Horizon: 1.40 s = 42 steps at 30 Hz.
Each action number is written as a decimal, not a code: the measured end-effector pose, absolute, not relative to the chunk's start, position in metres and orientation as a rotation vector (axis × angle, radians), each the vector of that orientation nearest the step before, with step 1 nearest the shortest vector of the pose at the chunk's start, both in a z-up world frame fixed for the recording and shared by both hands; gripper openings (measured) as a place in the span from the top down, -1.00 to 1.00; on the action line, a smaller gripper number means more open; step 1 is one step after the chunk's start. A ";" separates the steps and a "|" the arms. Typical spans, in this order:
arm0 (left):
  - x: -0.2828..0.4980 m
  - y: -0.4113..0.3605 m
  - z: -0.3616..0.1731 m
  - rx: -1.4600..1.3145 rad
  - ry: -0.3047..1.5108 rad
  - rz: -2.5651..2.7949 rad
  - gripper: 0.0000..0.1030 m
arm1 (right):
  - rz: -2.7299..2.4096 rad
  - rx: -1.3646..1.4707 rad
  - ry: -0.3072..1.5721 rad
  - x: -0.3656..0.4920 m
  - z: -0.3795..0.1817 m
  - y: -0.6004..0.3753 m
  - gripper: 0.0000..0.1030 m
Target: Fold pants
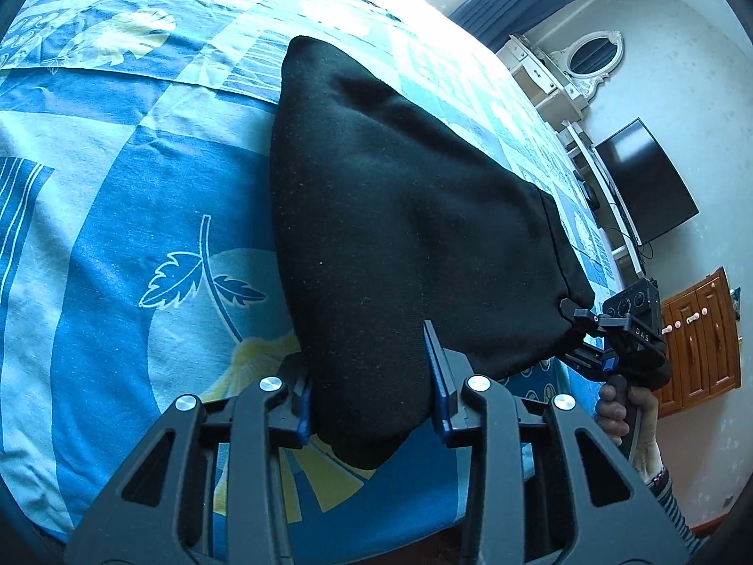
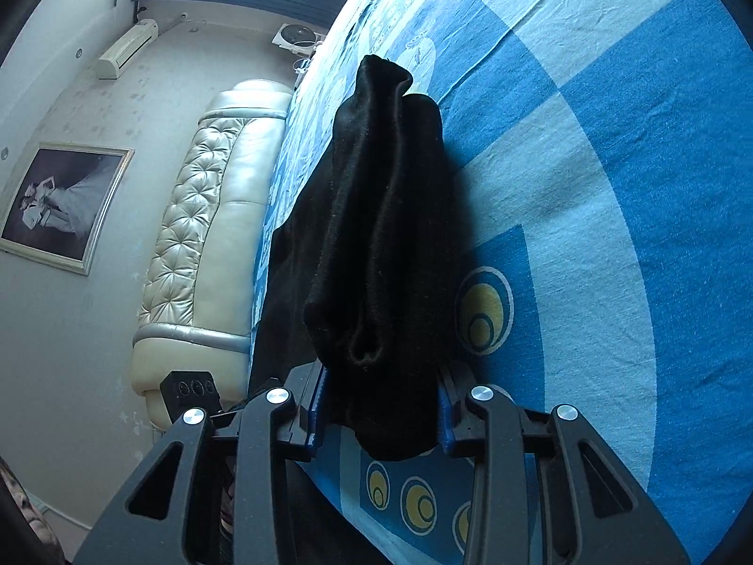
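Left wrist view showed our left gripper (image 1: 372, 405) clamped on a corner of the black pants (image 1: 390, 216), cloth bunched between its blue pads (image 1: 435, 372). Beyond it, our right gripper (image 1: 572, 308) pinched the opposite corner, held in the right hand (image 1: 626, 416). The pants hung stretched between both grips, their far end resting on the blue bedsheet (image 1: 117, 188). In the right wrist view that gripper (image 2: 381, 419) likewise gripped gathered cloth. To fold well, we judged both corners should travel level, keeping the held edge taut, and land squarely on the lying part.
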State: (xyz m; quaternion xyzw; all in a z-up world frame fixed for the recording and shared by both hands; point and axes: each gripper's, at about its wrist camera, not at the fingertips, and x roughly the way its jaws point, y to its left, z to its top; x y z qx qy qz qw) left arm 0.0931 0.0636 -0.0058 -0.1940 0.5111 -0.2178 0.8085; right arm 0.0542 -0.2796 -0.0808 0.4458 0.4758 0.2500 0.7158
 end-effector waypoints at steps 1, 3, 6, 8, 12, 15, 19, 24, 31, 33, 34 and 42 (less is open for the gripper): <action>0.092 0.064 -0.006 -0.414 1.092 -0.466 0.30 | 0.552 0.987 1.055 0.054 -0.081 -0.279 0.30; 0.094 0.063 -0.006 -0.413 1.091 -0.467 0.30 | 0.552 0.987 1.056 0.055 -0.082 -0.283 0.30; 0.095 0.062 -0.007 -0.416 1.091 -0.464 0.30 | 0.552 0.984 1.057 0.053 -0.082 -0.283 0.30; 0.094 0.062 -0.007 -0.415 1.090 -0.464 0.30 | 0.551 0.981 1.058 0.052 -0.082 -0.283 0.30; 0.093 0.061 -0.007 -0.413 1.088 -0.461 0.30 | 0.551 0.982 1.058 0.053 -0.080 -0.282 0.30; 0.091 0.062 -0.007 -0.412 1.088 -0.461 0.30 | 0.551 0.984 1.057 0.052 -0.081 -0.281 0.30; 0.090 0.061 -0.007 -0.410 1.088 -0.462 0.30 | 0.550 0.982 1.057 0.052 -0.081 -0.280 0.30; 0.089 0.062 -0.008 -0.406 1.086 -0.464 0.29 | 0.549 0.987 1.055 0.052 -0.082 -0.279 0.30; 0.093 0.063 -0.013 -0.391 1.077 -0.441 -0.10 | 0.559 1.005 1.033 0.052 -0.085 -0.282 -0.05; 0.092 0.065 -0.017 -0.388 1.065 -0.420 -0.26 | 0.556 1.005 1.032 0.053 -0.085 -0.281 -0.08; 0.092 0.065 -0.018 -0.385 1.058 -0.414 -0.30 | 0.553 0.994 1.031 0.053 -0.085 -0.280 -0.08; 0.083 0.059 -0.008 -0.302 1.016 -0.426 0.11 | 0.546 0.958 1.035 0.047 -0.083 -0.278 0.24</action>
